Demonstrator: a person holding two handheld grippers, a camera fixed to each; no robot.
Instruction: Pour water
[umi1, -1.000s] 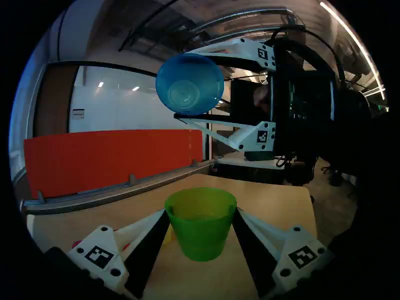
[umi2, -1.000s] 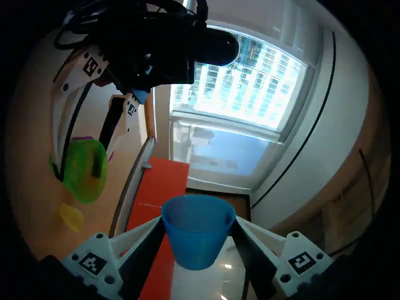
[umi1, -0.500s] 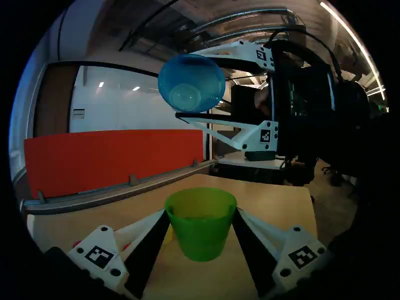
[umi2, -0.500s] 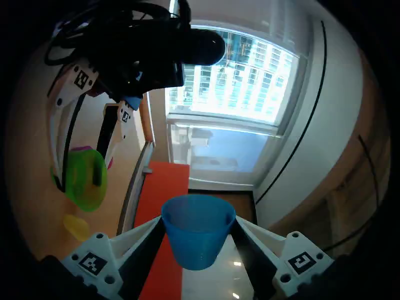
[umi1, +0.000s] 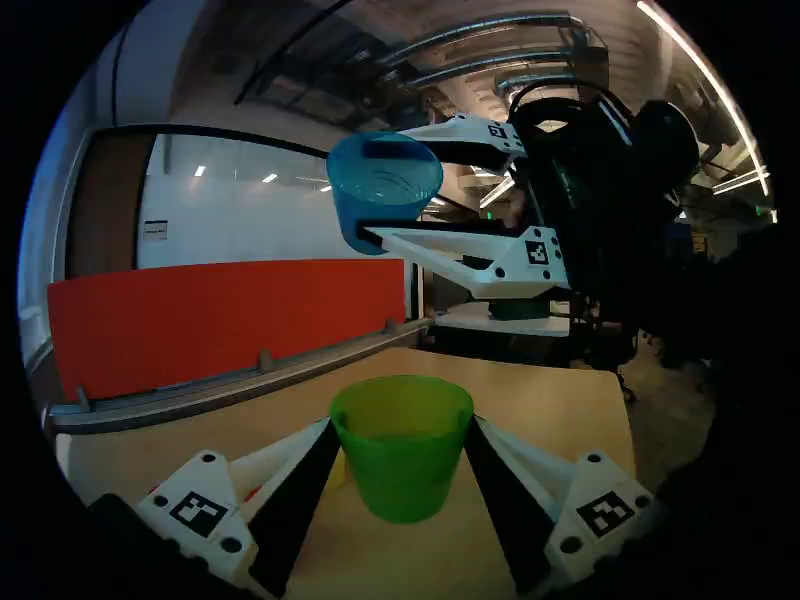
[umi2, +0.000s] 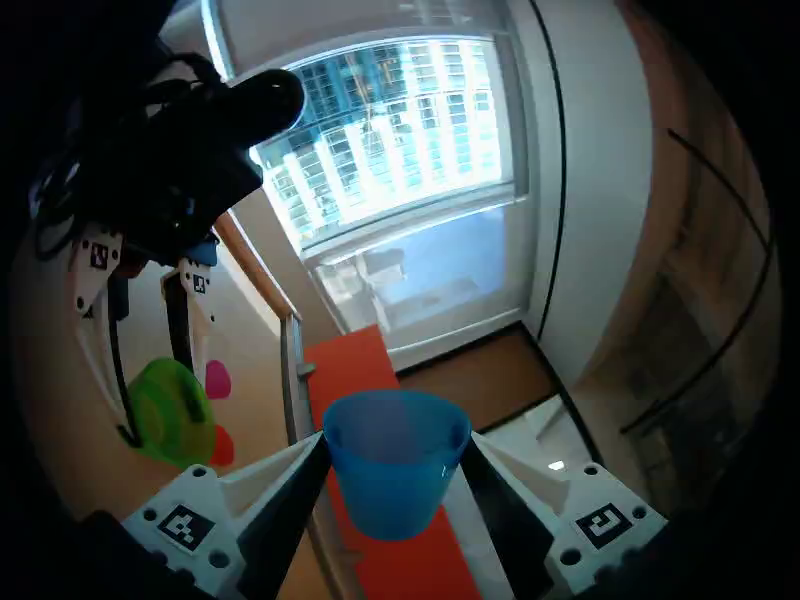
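Lining up a pour, by the look of it, from the blue cup (umi2: 397, 465) into the green cup (umi1: 402, 445). Blue cup first: pinched at both sides by the fingers (umi2: 520, 490) of the right gripper (umi2: 397, 450), hanging high in the air, above and a little behind the green one from the left gripper view, mouth tipped partway toward that camera. Can't tell about water in either. Green cup: upright, squeezed on both sides by the left gripper (umi1: 400, 432), low over the wooden worktop (umi1: 540, 400). Hard to say whether resting on it or lifted just off.

To do this bit well, probably: get the blue rim right over the green mouth before tipping any more, drop closer to avoid splashing, then roll slow and steady. Hold the green cup dead level, no chasing the stream with it. Go easy on the squeeze too, likely dealing with thin, flexy plastic.

Pose-wise: right gripper coming in from the right side of the left gripper view, rolled over with one finger above the other, tips pointing left. Left gripper flat and level, aimed across the worktop at the orange panel (umi1: 220, 310). From the right gripper view, pointed off toward a big bright window (umi2: 400, 130), with the left gripper down at the left edge.
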